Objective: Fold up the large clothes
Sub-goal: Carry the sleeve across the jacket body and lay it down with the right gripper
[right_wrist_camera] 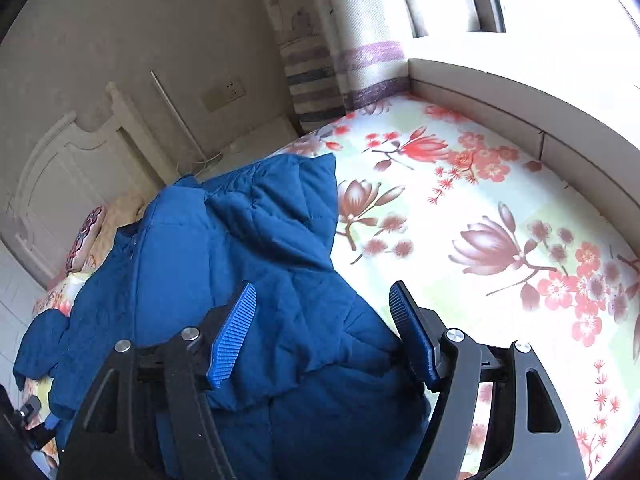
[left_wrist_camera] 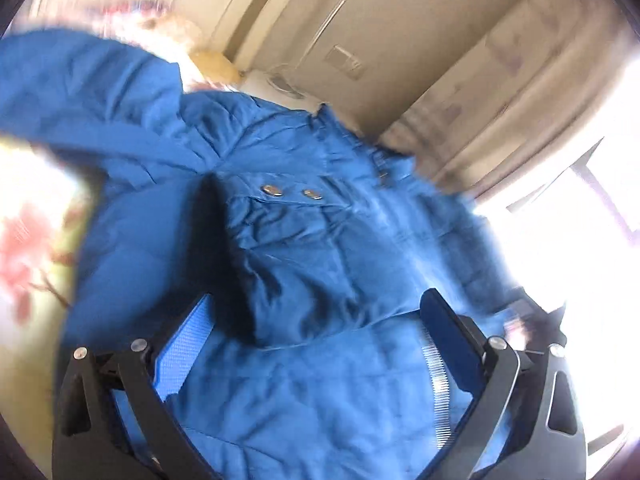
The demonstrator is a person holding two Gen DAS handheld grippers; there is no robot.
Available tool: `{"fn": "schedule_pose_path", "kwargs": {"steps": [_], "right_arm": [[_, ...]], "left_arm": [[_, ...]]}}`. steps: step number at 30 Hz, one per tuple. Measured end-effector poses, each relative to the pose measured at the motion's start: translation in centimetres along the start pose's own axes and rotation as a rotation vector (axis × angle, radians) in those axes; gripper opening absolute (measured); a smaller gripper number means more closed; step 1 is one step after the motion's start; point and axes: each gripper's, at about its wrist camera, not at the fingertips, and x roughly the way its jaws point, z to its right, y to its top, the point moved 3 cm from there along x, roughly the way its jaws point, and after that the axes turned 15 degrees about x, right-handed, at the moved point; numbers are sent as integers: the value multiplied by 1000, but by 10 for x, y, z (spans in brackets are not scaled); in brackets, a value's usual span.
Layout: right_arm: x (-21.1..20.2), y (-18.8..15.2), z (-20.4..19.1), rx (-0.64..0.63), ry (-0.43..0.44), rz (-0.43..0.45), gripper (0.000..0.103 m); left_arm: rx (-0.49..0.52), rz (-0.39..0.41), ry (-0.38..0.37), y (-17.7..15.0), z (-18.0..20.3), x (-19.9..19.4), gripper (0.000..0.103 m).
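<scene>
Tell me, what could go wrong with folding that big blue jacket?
1. The left gripper and right gripper are both open around puffy parts of the jacket, so the slippery padding might slide out when they close.
2. The left view is blurred from moving, so a grab there could miss its spot.
3. The metal snaps could catch on a gripper.

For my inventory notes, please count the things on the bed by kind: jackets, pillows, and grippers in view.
Blue padded jacket: 1
Pillows at the headboard: 2, though they are partly hidden
Grippers: 2, the left gripper and the right gripper, both open
Total: 5
</scene>
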Motion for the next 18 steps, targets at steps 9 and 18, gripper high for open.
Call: {"fn": "schedule_pose_path", "kwargs": {"steps": [9, 18], "right_arm": [[1, -15, -8, -13, 25, 11, 68], [1, -19, -7, -14, 23, 11, 68]], "left_arm": [[-116, -133, 33, 21, -5, 33, 18], [174, 114, 269, 107, 46, -46, 16]]}}
